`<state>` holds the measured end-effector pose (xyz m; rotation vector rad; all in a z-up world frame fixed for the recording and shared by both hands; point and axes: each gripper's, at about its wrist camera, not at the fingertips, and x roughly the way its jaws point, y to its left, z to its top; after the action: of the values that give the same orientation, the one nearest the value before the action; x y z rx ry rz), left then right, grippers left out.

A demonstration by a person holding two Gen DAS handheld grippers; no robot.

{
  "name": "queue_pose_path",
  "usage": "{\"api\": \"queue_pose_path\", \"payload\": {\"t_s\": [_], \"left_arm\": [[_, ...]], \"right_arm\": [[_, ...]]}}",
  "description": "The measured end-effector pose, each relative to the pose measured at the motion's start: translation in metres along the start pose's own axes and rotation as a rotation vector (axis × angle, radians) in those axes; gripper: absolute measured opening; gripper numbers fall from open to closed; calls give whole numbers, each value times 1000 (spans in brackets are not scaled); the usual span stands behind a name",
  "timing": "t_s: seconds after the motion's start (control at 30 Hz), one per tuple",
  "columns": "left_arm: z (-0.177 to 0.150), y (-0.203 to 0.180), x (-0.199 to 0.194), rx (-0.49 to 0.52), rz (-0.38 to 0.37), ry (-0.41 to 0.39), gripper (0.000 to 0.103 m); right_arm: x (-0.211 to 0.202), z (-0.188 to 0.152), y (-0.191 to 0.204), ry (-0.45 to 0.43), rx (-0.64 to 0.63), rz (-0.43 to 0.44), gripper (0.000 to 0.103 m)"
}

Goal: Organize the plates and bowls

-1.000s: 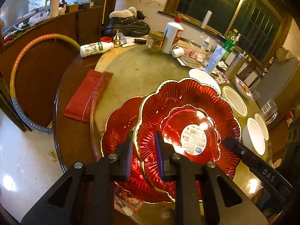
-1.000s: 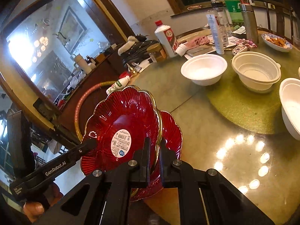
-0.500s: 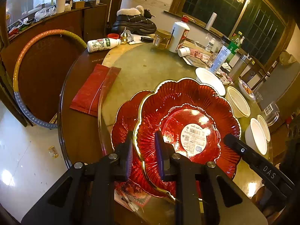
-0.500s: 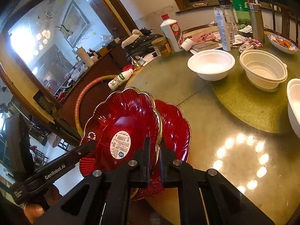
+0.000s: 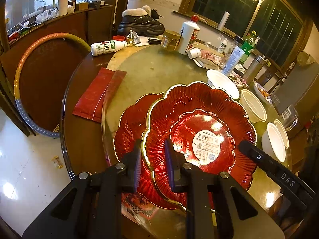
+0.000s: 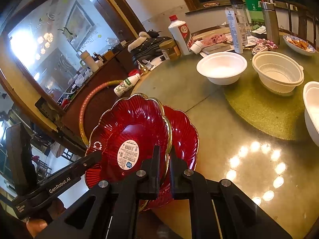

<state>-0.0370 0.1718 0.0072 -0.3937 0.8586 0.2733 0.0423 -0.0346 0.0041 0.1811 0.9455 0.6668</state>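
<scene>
A red flower-shaped plate [image 5: 199, 123] with a gold rim and a barcode sticker hangs tilted over the table, held from both sides. My left gripper [image 5: 153, 163] is shut on its near rim, which passes between the fingers. My right gripper [image 6: 165, 163] is shut on the same plate [image 6: 135, 131] at the opposite rim. Each gripper shows in the other's view: the right gripper [image 5: 269, 167] and the left gripper [image 6: 59, 183]. Partly covered beneath lies a second red plate [image 5: 127, 131] [image 6: 185, 135] on the table. I cannot tell whether the two plates touch.
Three white bowls [image 6: 221, 67] [image 6: 278, 73] [image 6: 313, 107] stand on the green turntable [image 6: 259, 109]. Bottles, a jar and a shoe crowd the far edge. A red packet [image 5: 97, 93] lies left of the plates, and a hoop [image 5: 24, 79] leans beside the table.
Both grippers keep their hold on the upper plate. It has drifted only slightly over the lower plate.
</scene>
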Motion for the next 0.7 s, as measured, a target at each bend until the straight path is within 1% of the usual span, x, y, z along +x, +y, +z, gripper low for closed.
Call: {"api": "queue_pose_path", "payload": {"t_s": [0.27,0.7], "left_arm": [[-2,-4,7,13,28,6,19],[-5,-6,20,26,54,20,18]], "right_arm": [[7,-2,-6,13,13,5,7],[15,0,-10,21,20,-18,7]]}}
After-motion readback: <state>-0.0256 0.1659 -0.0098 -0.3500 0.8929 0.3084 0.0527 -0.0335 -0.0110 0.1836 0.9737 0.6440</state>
